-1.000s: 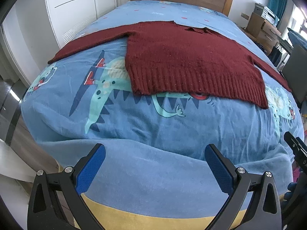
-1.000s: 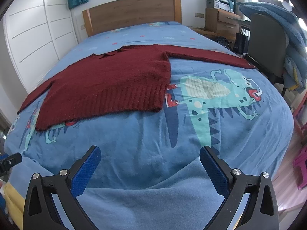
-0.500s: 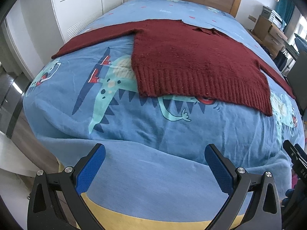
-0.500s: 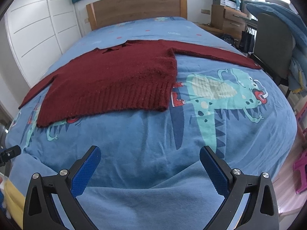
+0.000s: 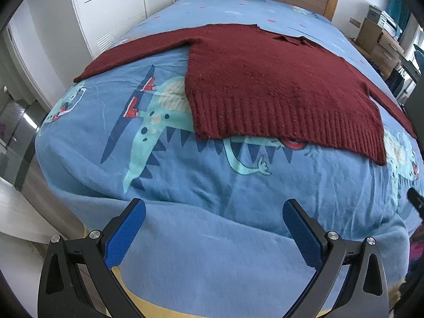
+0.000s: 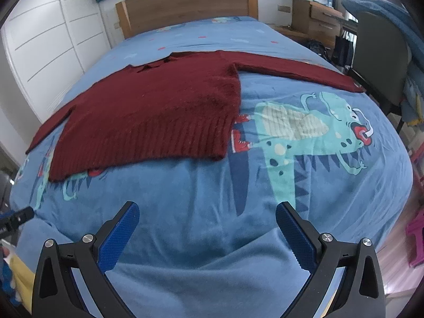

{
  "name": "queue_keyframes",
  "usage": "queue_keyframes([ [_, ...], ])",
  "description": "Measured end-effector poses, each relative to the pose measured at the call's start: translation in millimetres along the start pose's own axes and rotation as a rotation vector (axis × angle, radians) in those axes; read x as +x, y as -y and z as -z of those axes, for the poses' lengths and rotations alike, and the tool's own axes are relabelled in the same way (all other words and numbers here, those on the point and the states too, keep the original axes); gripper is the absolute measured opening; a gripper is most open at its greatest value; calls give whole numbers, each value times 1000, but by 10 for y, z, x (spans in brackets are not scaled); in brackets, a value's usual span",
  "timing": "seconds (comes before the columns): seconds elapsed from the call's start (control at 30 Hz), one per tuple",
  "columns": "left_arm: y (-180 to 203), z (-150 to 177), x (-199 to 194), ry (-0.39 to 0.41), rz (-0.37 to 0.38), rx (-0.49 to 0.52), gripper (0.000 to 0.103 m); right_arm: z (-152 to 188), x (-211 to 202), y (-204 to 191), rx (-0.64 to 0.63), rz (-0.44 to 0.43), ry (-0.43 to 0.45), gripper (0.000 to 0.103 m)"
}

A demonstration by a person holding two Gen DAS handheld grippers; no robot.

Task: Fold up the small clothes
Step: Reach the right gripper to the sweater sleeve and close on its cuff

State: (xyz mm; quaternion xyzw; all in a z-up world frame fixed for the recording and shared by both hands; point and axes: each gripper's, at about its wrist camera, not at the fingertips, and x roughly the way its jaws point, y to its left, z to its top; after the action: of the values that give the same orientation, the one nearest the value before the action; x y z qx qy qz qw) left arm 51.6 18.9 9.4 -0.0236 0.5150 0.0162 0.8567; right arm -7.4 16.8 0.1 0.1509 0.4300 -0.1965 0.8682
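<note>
A dark red knitted sweater [image 5: 278, 87] lies flat on the blue dinosaur bedspread [image 5: 185, 175], sleeves spread to both sides, ribbed hem toward me. It also shows in the right wrist view [image 6: 159, 116]. My left gripper [image 5: 214, 228] is open and empty, over the foot of the bed, short of the hem's left corner. My right gripper [image 6: 206, 228] is open and empty, over the foot of the bed, short of the hem's right corner. The tip of the right gripper shows at the left wrist view's right edge [image 5: 416, 201].
A wooden headboard [image 6: 185, 5] stands at the far end. White wardrobes [image 5: 111, 13] line the left side. A dark chair [image 6: 379, 53] and a wooden drawer unit [image 6: 318, 18] stand to the right of the bed. A pink stool [image 6: 416, 241] sits on the floor at right.
Both grippers have moved forward toward the sweater, which now looks larger and nearer in both views. Both stay open. The sweater has not moved.
</note>
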Motion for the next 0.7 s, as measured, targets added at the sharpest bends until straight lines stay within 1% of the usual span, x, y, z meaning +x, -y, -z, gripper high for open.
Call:
queue_keyframes([
  [0.13, -36, -74, 16, 20, -33, -27, 102, -250, 85, 228, 36, 0, 14, 103],
  [0.27, -41, -162, 57, 35, -55, -6, 102, -572, 269, 618, 110, 20, 20, 103],
  [0.33, -38, -206, 104, 18, -45, 1, 102, -745, 397, 867, 158, 31, 17, 103],
  [0.4, -45, -256, 158, -11, -22, -10, 102, -917, 537, 1123, 200, 55, 16, 103],
  [0.47, -46, -305, 202, -27, -17, -18, 102, -1085, 695, 1374, 232, 79, 11, 103],
  [0.63, 9, -399, 328, -61, -16, 6, 102, -1412, 1041, 1932, 325, 91, 7, 103],
  [0.7, 36, -434, 372, -68, -12, 9, 102, -1548, 1213, 2200, 390, 89, 0, 103],
])
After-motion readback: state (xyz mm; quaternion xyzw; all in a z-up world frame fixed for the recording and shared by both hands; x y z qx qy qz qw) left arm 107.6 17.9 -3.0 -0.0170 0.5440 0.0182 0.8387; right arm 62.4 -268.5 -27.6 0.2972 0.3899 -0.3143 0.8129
